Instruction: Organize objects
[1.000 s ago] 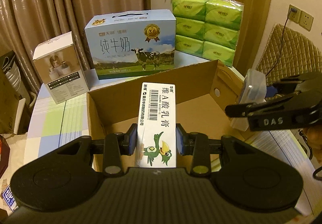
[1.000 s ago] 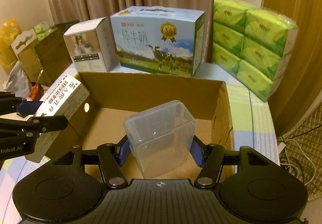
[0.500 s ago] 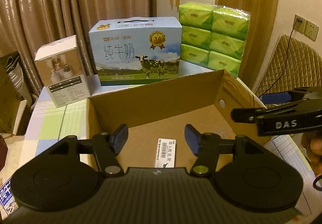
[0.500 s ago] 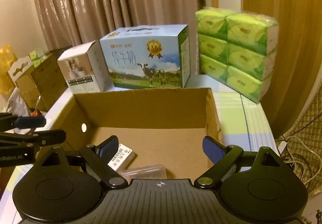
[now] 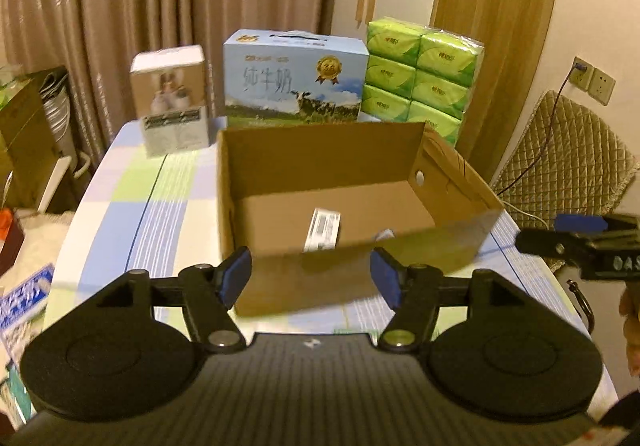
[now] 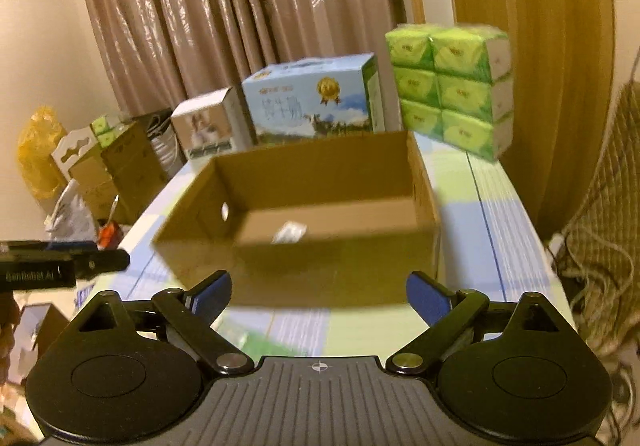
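Note:
An open brown cardboard box (image 5: 320, 161) (image 6: 320, 165) stands on the checked table. On its floor lies the white ointment carton (image 5: 323, 228) with its barcode up, seen as a pale blur in the right wrist view (image 6: 290, 233). A sliver of the clear plastic container (image 5: 385, 234) shows beside the carton, behind the box's near wall. My left gripper (image 5: 311, 277) is in front of the box, jaws opening, nothing between them. My right gripper (image 6: 319, 296) is also back from the box, jaws opening wide and empty. It shows at the right edge of the left wrist view (image 5: 576, 242).
Behind the box stand a blue milk carton case (image 5: 294, 77), a small white product box (image 5: 172, 101) and a stack of green tissue packs (image 5: 420, 77). Curtains hang behind. A quilted chair (image 5: 568, 153) is at the right. Cardboard boxes and bags (image 6: 100, 165) crowd the left side.
Both grippers let go: the ointment carton and the clear container dropped into the box. Both jaws widened and both grippers pulled back, so the box now looks farther away.

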Demonstrator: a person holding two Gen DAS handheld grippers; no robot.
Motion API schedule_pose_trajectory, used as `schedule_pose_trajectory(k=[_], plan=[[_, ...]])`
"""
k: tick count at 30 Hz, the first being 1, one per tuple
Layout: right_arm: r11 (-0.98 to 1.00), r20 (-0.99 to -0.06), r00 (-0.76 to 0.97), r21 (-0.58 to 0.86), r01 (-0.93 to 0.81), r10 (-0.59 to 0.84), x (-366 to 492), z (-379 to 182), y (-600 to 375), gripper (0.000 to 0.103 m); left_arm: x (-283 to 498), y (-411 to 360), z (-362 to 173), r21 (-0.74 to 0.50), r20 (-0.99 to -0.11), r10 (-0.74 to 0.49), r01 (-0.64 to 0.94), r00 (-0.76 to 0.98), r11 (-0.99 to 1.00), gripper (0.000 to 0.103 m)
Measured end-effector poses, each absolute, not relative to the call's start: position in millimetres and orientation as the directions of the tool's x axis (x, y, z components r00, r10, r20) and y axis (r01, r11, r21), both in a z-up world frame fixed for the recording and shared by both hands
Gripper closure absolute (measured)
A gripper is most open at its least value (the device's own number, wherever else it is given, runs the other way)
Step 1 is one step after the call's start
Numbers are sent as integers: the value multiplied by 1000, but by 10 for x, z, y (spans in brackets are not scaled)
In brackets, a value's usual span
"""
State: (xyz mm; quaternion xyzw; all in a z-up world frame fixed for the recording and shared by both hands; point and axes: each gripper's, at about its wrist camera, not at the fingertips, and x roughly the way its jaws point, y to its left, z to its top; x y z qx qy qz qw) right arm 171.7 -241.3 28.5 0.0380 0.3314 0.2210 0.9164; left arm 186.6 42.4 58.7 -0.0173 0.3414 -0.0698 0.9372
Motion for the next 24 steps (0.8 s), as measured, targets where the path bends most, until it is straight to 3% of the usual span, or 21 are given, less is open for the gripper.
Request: schedule_pose_trajectory(k=[6, 18, 24], plan=[[906, -616, 665, 293, -305, 422, 1125, 91, -2575, 11, 1236, 499, 467, -83, -648, -112, 77, 753, 994, 35], [903, -661, 618, 265, -339, 426, 543, -43, -2583, 11, 452, 511, 243, -92, -691, -100, 50, 716, 995, 22], [896, -659, 610, 275, -348, 439, 468, -40, -2567, 11, 327, 518, 172, -102, -706, -108, 49, 700, 994, 21]])
